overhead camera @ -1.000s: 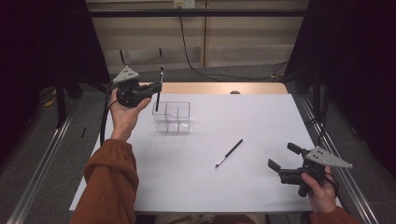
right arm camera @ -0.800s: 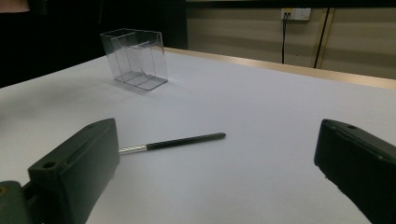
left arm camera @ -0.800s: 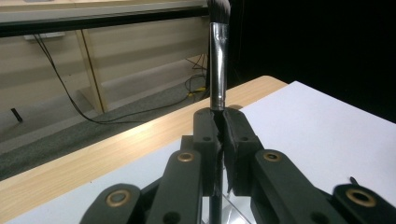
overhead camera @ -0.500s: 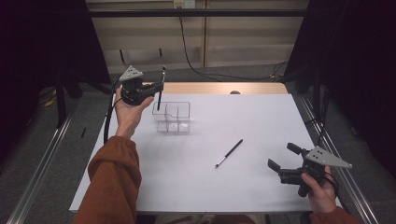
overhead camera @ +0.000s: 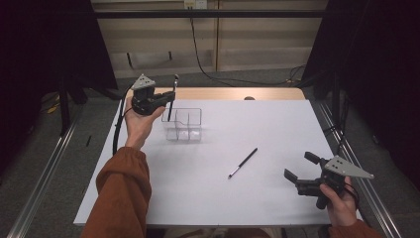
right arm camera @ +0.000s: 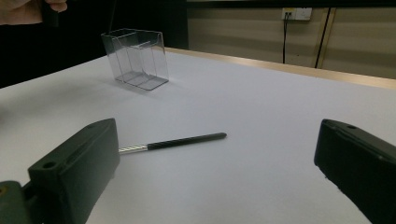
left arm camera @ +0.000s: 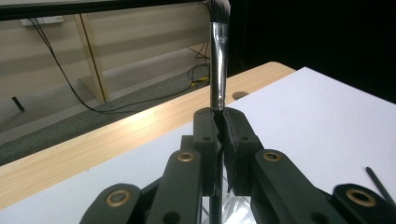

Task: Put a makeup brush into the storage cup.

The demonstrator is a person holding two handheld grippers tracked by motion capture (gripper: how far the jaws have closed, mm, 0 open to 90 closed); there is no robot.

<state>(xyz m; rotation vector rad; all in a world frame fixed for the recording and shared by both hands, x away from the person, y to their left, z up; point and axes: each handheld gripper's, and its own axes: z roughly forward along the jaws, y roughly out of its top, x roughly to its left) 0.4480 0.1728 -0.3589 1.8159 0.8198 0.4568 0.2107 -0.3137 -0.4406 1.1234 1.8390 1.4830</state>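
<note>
Two grippers: your left gripper (overhead camera: 168, 99) clamps a makeup brush (left arm camera: 218, 56) upright above the clear organiser (overhead camera: 184, 124) near the table's far-left corner, while your right gripper (overhead camera: 303, 172) gapes empty near the front-right corner.

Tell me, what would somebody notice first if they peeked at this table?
Probably the left gripper, held up at the table's far left, shut on a makeup brush standing bristles-up over a clear plastic organizer. Next, a second brush lying alone mid-table, with the right gripper open nearby.
</note>
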